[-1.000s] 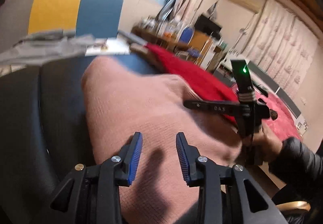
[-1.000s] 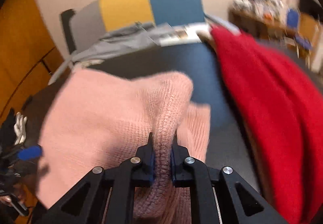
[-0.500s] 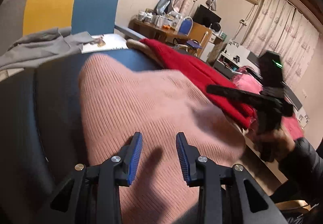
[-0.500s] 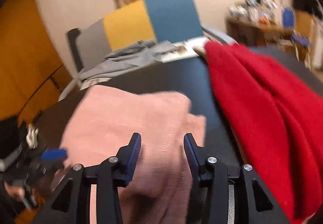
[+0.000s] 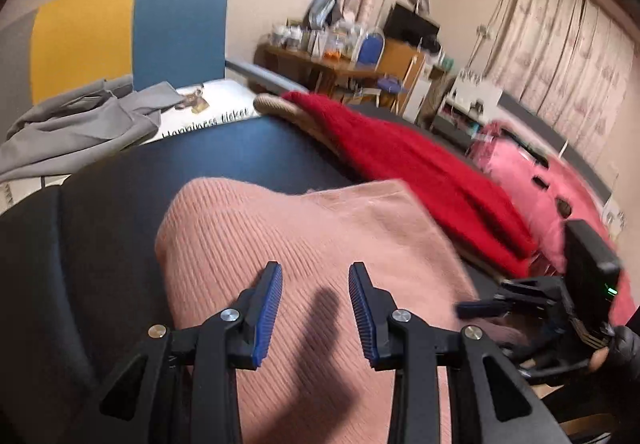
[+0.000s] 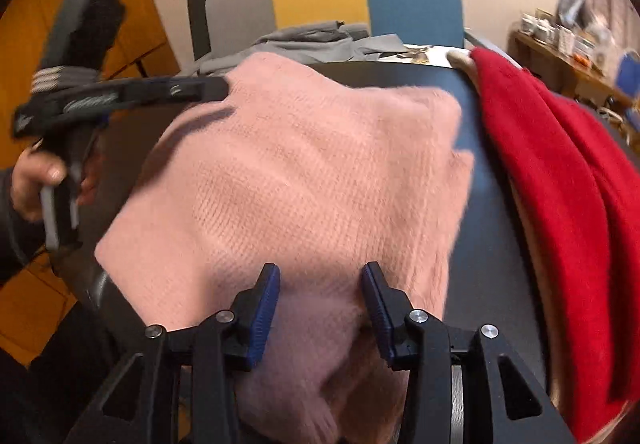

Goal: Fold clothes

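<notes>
On the dark table (image 6: 488, 244): pink knit sweater (image 6: 304, 179), folded flat, centre. Red knit garment (image 6: 560, 179), heaped along the table's right edge, just beside the sweater. Grey cloth (image 5: 80, 123), crumpled on the chair (image 5: 132, 31) behind. Left gripper (image 5: 315, 312), fingers spread, hovering over the sweater, nothing between them. Right gripper (image 6: 320, 312), fingers parted above the sweater's near edge, pinching nothing.

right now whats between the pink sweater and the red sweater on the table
Only a strip of bare dark table separates the pink sweater from the red sweater; nothing lies in it. The right wrist view shows it best.
</notes>
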### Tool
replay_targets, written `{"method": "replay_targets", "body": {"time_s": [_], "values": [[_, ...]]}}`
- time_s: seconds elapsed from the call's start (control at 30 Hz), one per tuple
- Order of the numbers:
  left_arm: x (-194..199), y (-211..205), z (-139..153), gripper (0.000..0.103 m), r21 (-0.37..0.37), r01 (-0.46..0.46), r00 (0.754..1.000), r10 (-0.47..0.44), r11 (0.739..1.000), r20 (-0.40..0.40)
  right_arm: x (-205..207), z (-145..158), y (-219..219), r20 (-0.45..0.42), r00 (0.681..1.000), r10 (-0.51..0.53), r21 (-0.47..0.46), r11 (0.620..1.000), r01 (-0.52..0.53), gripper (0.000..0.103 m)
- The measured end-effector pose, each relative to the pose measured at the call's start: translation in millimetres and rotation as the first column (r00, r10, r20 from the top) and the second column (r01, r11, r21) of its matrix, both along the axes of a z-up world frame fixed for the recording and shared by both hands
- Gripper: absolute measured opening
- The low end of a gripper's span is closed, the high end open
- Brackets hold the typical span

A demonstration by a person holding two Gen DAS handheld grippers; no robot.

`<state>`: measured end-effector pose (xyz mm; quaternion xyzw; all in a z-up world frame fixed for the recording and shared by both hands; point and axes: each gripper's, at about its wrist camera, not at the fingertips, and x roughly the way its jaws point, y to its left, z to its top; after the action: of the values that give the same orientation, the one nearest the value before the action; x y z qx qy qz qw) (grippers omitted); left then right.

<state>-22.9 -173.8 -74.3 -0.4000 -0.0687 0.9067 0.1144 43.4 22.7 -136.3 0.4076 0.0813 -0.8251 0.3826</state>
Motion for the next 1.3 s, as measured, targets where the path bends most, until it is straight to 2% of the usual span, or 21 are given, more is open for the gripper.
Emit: {"method": "replay_targets", "body": {"time_s": [0.1, 0.23, 0.3, 0.53, 0.6, 0.67, 0.7, 0.77, 0.8, 0.9, 0.97, 1.07, 1.17, 1.23, 1.3], "values": [[-22.5, 6.2, -24.2, 0.031, -0.062, -0.051, 0.996, 0.055, 0.997, 0.064, 2.0, -10.2, 13.0, -0.001, 1.0, -0.019, -0.079, 0.997, 0.018, 0.045], [-29.3, 21.6, -33.7, 0.031, -0.13, -0.146, 0.988, 0.152, 0.981, 0.041, 3.5, -17.8, 27.4, 0.02, 0.999, -0.033, -0.186, 0.982, 0.037, 0.044], [-28.3, 22.9, -35.5, 0.031, -0.14, -0.161, 0.986, 0.167, 0.977, 0.032, 3.5, -16.7, 27.0, 0.031, 0.999, -0.035, -0.192, 0.981, 0.041, 0.044], [-20.0, 18.3, -28.1, 0.031, -0.091, -0.17, 0.985, 0.172, 0.981, 0.018, -0.5, -13.0, 19.2, 0.037, 0.998, -0.045, -0.164, 0.985, 0.05, 0.044], [-12.7, 13.9, -18.4, 0.031, -0.04, -0.158, 0.987, 0.158, 0.987, 0.003, -1.3, -8.1, 17.6, 0.05, 0.998, -0.046, -0.156, 0.986, 0.054, 0.045], [4.4, -3.6, -1.8, 0.034, 0.063, -0.168, 0.985, 0.17, 0.984, -0.028, -1.2, -1.3, 16.3, 0.067, 0.997, -0.046, -0.149, 0.987, 0.056, 0.051], [13.7, -13.3, 7.0, 0.037, 0.117, -0.173, 0.983, 0.179, 0.978, -0.045, -1.2, 2.1, 15.6, 0.076, 0.996, -0.046, -0.145, 0.988, 0.057, 0.056], [30.1, -33.0, 18.2, 0.042, 0.157, -0.202, 0.973, 0.217, 0.967, -0.08, -2.4, 15.2, 13.8, 0.084, 0.995, -0.051, -0.154, 0.986, 0.064, 0.068], [38.0, -44.6, 20.2, 0.05, 0.179, -0.21, 0.97, 0.228, 0.961, -0.083, -2.4, 25.1, 13.5, 0.066, 0.996, -0.052, -0.168, 0.984, 0.062, 0.077], [52.9, -79.9, 3.8, 0.055, 0.269, -0.207, 0.977, 0.215, 0.941, -0.001, -9.8, 51.7, 21.5, 0.048, 0.997, -0.058, -0.256, 0.964, 0.068, 0.102], [56.8, -93.4, -13.1, 0.057, 0.336, -0.204, 0.979, 0.196, 0.92, 0.058, -20.6, 58.7, 28.1, 0.069, 0.996, -0.064, -0.293, 0.953, 0.081, 0.103], [60.2, -106.3, -40.9, 0.059, 0.435, -0.215, 0.976, 0.177, 0.874, 0.125, -50.2, 49.8, 33.5, 0.149, 0.985, -0.085, -0.293, 0.948, 0.126, 0.103], [67.3, -107.6, -57.8, 0.065, 0.537, -0.176, 0.984, 0.138, 0.825, 0.112, -77.9, 27.3, 39.4, 0.253, 0.961, -0.11, -0.298, 0.936, 0.185, 0.103], [65.1, -106.4, -66.1, 0.071, 0.571, -0.149, 0.989, 0.11, 0.808, 0.102, -93.4, 10.9, 42.1, 0.316, 0.941, -0.122, -0.296, 0.929, 0.22, 0.103], [59.5, -105.1, -71.4, 0.074, 0.581, -0.125, 0.992, 0.089, 0.804, 0.092, -99.1, -2.1, 39.8, 0.345, 0.931, -0.121, -0.283, 0.932, 0.226, 0.103]]}}
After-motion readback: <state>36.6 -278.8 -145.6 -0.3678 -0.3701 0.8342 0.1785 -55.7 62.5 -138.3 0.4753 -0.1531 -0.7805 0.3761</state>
